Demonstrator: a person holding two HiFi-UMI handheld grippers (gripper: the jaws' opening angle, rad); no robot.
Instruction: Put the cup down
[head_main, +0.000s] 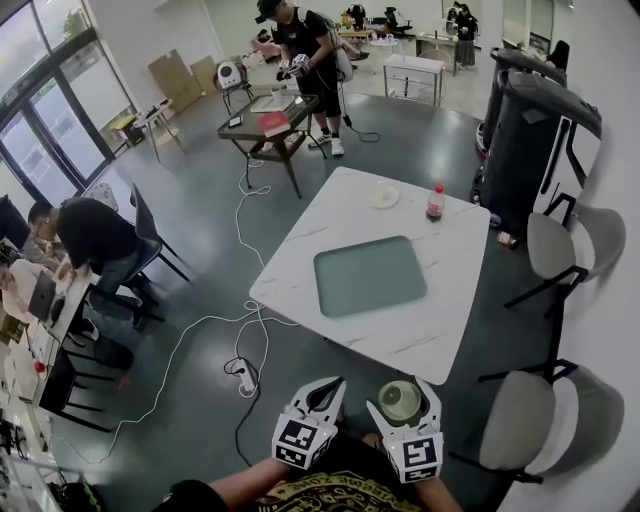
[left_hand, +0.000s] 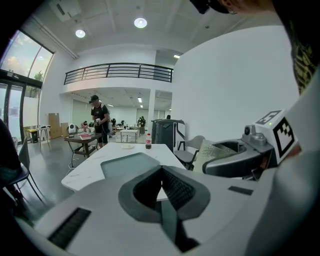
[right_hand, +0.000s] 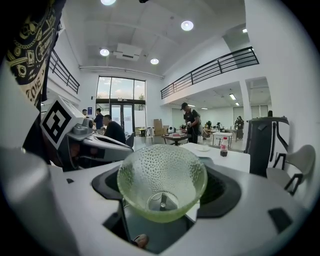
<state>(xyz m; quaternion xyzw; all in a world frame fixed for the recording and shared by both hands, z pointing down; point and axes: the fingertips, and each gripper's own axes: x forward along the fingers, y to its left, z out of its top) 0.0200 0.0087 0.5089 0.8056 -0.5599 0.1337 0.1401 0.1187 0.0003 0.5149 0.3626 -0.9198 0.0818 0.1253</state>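
A pale green dimpled glass cup (head_main: 399, 400) sits between the jaws of my right gripper (head_main: 402, 398), which is shut on it. It is held in the air just short of the near edge of the white table (head_main: 340, 205). In the right gripper view the cup (right_hand: 161, 186) fills the middle, its mouth facing the camera. My left gripper (head_main: 328, 388) hangs beside it to the left, shut, with nothing between its black pads (left_hand: 172, 187). The left gripper view shows the cup (left_hand: 215, 151) at the right, held by the right gripper.
A grey-green mat (head_main: 370, 275) lies in the table's middle. A small plate (head_main: 383, 197) and a cola bottle (head_main: 435, 202) stand at its far side. Two grey chairs (head_main: 560, 245) (head_main: 520, 420) are on the right. Cables (head_main: 240, 330) run over the floor on the left.
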